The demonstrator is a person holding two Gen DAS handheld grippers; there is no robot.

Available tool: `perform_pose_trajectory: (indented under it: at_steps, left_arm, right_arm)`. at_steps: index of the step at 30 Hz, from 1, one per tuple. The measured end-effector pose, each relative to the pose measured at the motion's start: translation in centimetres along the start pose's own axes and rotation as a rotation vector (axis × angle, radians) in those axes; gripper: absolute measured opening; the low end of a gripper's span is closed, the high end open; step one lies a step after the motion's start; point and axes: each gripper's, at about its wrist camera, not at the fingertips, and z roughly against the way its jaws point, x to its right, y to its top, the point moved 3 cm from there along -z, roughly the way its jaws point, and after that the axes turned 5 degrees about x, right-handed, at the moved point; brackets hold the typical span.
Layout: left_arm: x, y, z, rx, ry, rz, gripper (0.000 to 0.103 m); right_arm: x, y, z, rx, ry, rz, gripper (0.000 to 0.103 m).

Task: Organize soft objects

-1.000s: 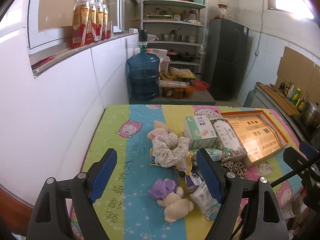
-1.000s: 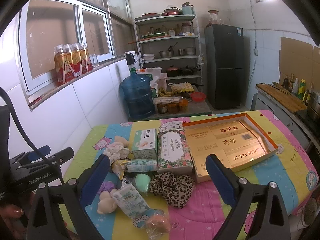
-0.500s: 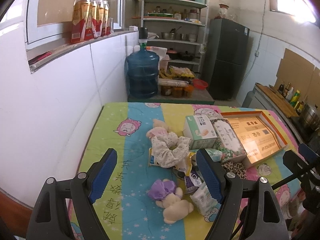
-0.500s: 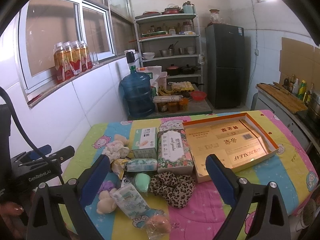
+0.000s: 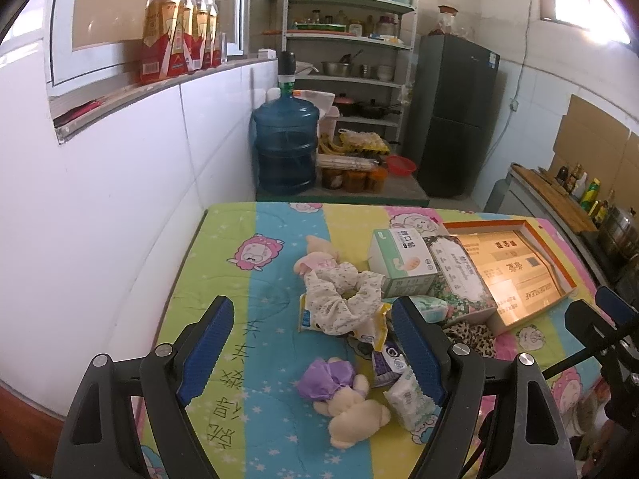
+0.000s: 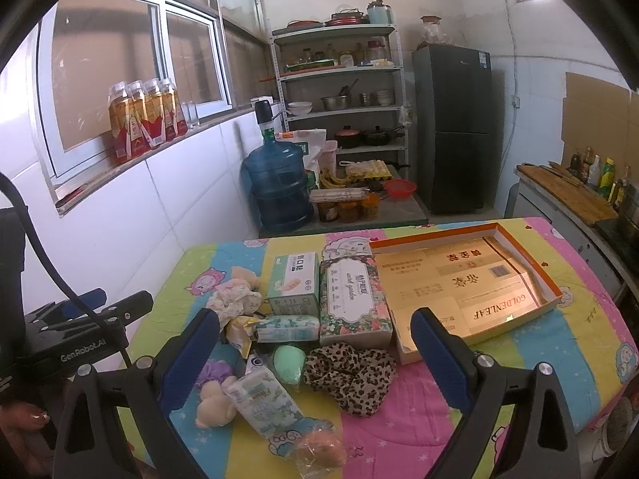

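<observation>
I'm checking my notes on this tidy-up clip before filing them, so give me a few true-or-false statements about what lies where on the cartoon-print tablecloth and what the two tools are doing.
1. The left tool is open and holds nothing. True.
2. The orange-rimmed shallow cardboard box is full of soft toys. False: no toy lies in it; only its printed gold bottom shows.
3. The leopard-print fabric scrunchie lies in front of the floral-print tissue pack. True.
4. The right tool is shut on the mint-green oval sponge. False: it is open, and the sponge lies free on the cloth.
5. The cream plush doll with a purple bow lies inside the box. False: it lies on the tablecloth, near the left tool.
</observation>
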Motion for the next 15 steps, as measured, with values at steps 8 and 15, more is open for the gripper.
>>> perform_pose_trajectory:
  at_steps: [8,15]
  left_arm:
    - [-0.40,-0.04,-0.14,-0.004,0.000,0.007,0.082]
    - [-0.66,-0.11,-0.27,-0.008,0.002,0.012,0.082]
  right_arm:
    - [-0.70,-0.02,-0.18,-0.007,0.010,0.014,0.097]
    - [-0.64,-0.20,-0.11,-0.014,0.014,0.021,0.097]
